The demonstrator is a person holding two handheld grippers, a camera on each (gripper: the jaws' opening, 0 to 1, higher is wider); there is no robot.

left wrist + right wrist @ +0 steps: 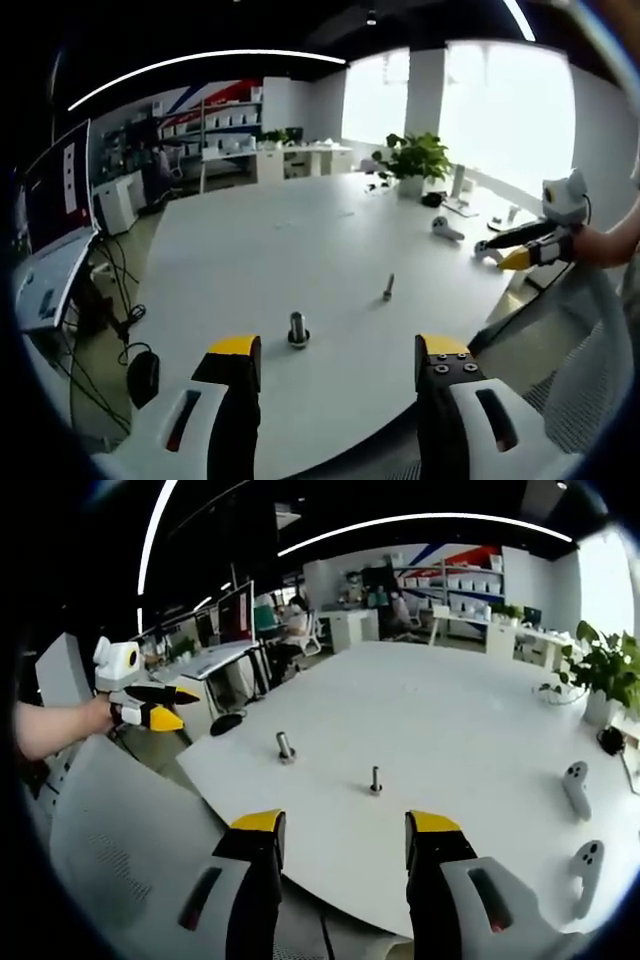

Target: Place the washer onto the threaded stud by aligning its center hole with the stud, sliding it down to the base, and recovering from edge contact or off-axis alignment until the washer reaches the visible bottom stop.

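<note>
On the white round table [300, 250] stand two small metal parts, well apart from each other. In the left gripper view, the thicker threaded stud [298, 328] with a wide base stands upright near the table edge, just ahead of the left gripper [340, 365], whose yellow-tipped jaws are spread wide with nothing between them. A thinner bolt [388, 287] stands farther out toward the middle. In the right gripper view, the right gripper [345, 835] also has its jaws spread apart and holds nothing; the bolt [376, 779] is ahead of it and the stud [285, 746] is to the left. I cannot tell where the washer is; it may sit at the stud base. A potted plant [415, 160] and two white controllers [577, 788] are also on the table.
</note>
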